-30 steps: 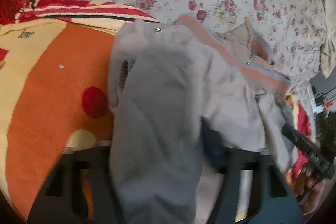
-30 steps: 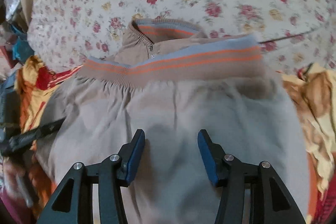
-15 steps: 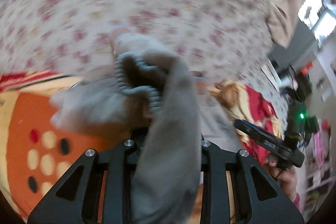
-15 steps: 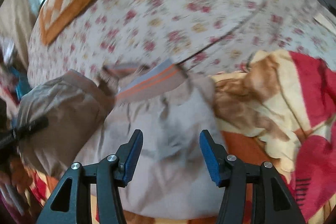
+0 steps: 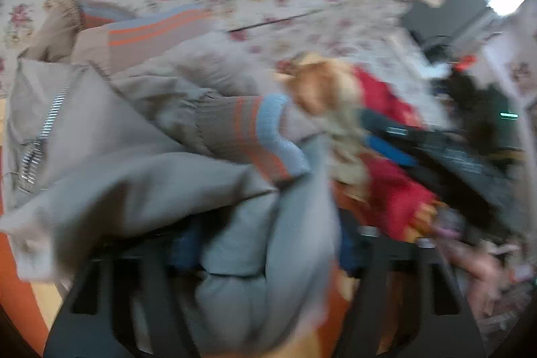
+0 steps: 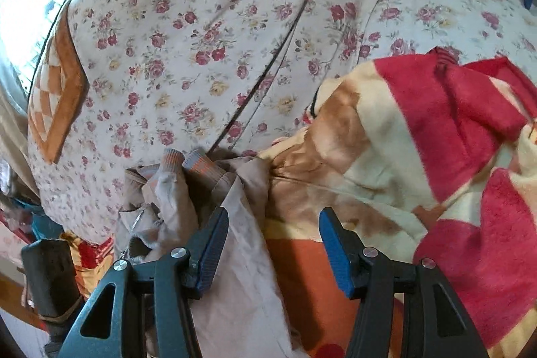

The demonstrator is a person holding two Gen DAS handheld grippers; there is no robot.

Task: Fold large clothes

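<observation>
At far left of the right wrist view we see a bright window (image 6: 30, 19), then an orange checked cushion (image 6: 55, 99) on the floral bedsheet (image 6: 188, 32), then a red and cream blanket (image 6: 453, 136). Our beige zip jacket (image 5: 110, 126) lies bunched on the bed. Left gripper (image 5: 265, 244) fingers are opening, jacket cloth draped between them; right gripper (image 6: 273, 244) fingers stand apart, gripping nothing
</observation>
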